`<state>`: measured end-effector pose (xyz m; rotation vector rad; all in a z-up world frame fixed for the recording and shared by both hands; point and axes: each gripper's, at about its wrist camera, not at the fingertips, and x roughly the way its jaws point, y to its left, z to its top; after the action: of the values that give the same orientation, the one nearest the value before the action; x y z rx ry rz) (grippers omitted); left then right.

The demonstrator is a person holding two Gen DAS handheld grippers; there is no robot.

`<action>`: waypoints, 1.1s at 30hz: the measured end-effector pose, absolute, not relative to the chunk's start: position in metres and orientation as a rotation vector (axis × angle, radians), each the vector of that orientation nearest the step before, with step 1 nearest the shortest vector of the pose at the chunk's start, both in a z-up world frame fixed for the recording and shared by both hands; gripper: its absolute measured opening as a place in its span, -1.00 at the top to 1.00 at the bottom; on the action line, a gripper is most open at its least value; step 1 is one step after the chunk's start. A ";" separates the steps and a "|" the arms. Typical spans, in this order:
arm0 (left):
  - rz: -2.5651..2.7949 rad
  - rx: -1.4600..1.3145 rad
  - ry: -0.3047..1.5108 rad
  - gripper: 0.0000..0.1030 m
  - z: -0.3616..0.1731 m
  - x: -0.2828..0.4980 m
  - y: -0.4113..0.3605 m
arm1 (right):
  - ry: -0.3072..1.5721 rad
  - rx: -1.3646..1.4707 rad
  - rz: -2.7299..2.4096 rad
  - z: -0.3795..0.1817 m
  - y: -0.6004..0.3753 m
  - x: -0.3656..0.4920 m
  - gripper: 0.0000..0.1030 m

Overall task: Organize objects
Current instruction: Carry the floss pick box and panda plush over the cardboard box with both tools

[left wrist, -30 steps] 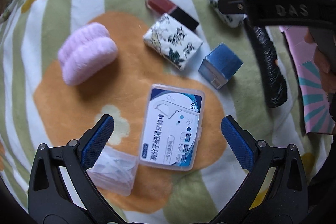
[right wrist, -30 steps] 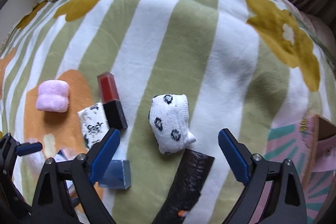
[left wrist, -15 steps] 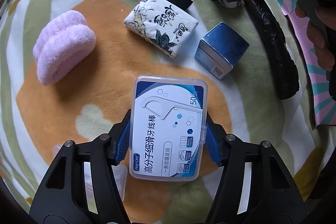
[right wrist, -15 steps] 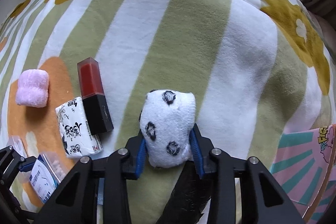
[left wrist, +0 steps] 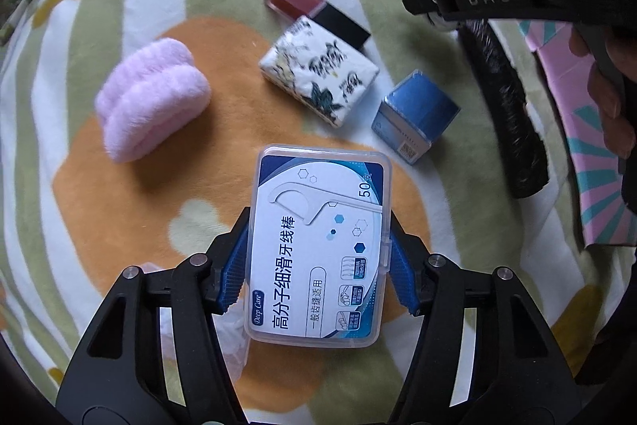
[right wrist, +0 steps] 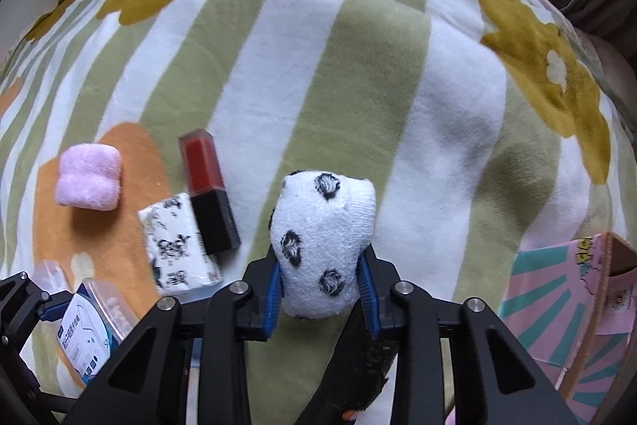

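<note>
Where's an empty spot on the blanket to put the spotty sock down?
Bare striped blanket lies beyond the spotted white sock, between the red-and-black lipstick box and yellow flower print. Crowded around the patterned tissue pack.

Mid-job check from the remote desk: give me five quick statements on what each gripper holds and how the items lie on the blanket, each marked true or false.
1. The left gripper is shut on the floss pick box. True.
2. The right gripper is open and holds nothing. False: it is shut on the spotted sock.
3. The red lipstick box lies beside the printed tissue pack. True.
4. The pink towel roll lies on top of the blue box. False: they lie apart on the blanket.
5. The lipstick box stands upright. False: it lies flat.
</note>
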<state>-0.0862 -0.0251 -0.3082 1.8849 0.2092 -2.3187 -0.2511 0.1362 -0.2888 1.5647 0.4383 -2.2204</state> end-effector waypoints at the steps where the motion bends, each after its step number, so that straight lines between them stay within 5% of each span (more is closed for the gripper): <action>1: -2.324 1.869 0.214 -0.11 -0.302 -0.081 -0.026 | 0.435 1.556 -2.226 -0.283 0.136 -0.249 0.40; 8: -2.381 1.790 0.203 -0.11 -0.259 -0.047 -0.035 | 0.414 1.506 -2.250 -0.225 0.129 -0.226 0.40; 15: -2.480 1.774 0.099 -0.11 -0.219 -0.114 -0.025 | 0.392 1.467 -2.280 -0.165 0.126 -0.193 0.40; 33: -2.598 1.508 0.131 -0.11 -0.067 -0.046 -0.009 | 0.255 1.401 -2.403 -0.040 0.159 -0.074 0.40</action>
<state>-0.0458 -0.0089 -0.0675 1.5085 0.1309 -2.5981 -0.0741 0.1593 -0.0404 1.4010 0.2550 -2.4032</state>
